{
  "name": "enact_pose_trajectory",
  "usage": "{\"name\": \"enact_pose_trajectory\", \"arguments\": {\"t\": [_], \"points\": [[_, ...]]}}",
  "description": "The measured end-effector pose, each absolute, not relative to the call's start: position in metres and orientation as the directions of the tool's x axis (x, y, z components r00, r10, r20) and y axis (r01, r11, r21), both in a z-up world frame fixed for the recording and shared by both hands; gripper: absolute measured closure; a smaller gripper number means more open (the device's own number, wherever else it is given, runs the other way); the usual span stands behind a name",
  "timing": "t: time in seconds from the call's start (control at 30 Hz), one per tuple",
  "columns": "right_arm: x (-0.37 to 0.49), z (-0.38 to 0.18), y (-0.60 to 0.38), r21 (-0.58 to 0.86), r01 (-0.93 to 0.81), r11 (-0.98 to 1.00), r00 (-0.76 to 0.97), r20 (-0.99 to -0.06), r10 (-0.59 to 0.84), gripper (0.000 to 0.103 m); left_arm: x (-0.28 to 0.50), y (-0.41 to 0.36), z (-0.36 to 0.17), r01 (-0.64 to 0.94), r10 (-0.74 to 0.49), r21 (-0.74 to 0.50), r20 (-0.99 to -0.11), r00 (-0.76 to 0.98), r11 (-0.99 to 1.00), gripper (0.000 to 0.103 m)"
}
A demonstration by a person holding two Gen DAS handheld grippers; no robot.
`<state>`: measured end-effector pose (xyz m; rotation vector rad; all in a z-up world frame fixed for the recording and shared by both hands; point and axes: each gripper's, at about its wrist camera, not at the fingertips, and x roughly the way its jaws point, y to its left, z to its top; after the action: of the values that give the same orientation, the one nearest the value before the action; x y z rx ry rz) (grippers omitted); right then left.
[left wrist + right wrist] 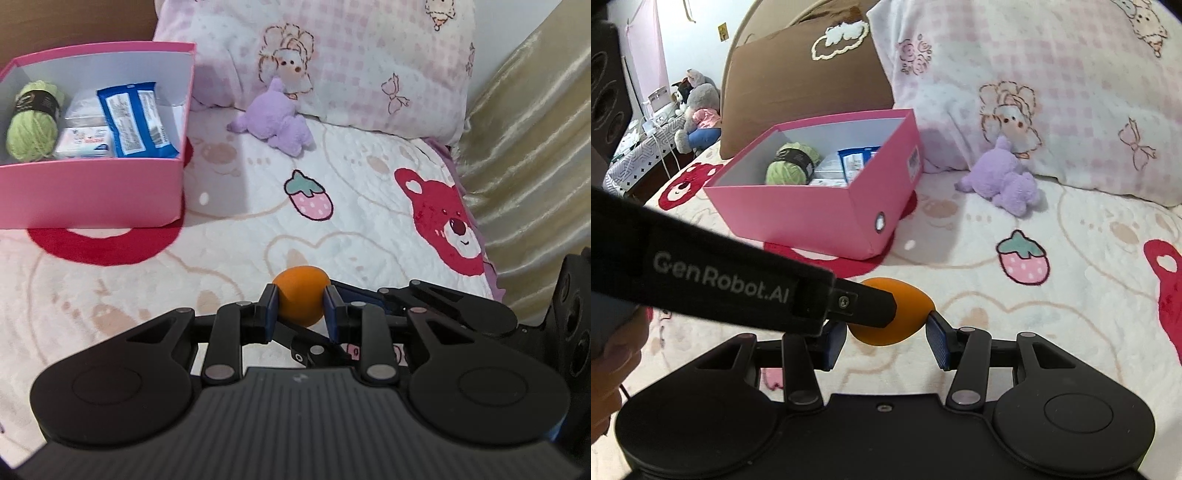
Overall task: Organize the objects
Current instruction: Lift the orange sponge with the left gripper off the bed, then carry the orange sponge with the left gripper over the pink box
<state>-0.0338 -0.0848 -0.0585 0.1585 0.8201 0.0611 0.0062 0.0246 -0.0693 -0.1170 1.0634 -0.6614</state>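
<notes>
The left claw [301, 308] is gripping an orange ball [302, 300] at lower centre of its frame, above the bed [369, 229]. The right claw [886, 341] is standing open, its pads flanking that ball. A pink box [92, 192] is sitting upper left.

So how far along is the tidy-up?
Done: green yarn, blue packet and white packs are in the pink box. In hand: left gripper jaws shut on the orange ball; it also sits between the right gripper jaws, grip unclear. Left: likely ball, then purple plush by the pillow, into the box.
</notes>
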Motion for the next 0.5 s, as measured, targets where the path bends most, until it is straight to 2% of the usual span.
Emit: {"name": "enact_pose_trajectory", "arguments": {"t": [0.3,0.5], "points": [[-0.03,-0.035,-0.061,0.18,-0.033,0.983,0.637,-0.754,0.159,0.049,0.002,0.057,-0.046,0.404,-0.556,-0.426,-0.777,0.295,0.809,0.078],[-0.029,-0.021,-0.043,0.155,-0.075,0.985,0.654,-0.738,0.166,0.049,-0.003,0.075,-0.031,0.406,-0.554,-0.417,-0.769,0.32,0.813,0.078]]}}
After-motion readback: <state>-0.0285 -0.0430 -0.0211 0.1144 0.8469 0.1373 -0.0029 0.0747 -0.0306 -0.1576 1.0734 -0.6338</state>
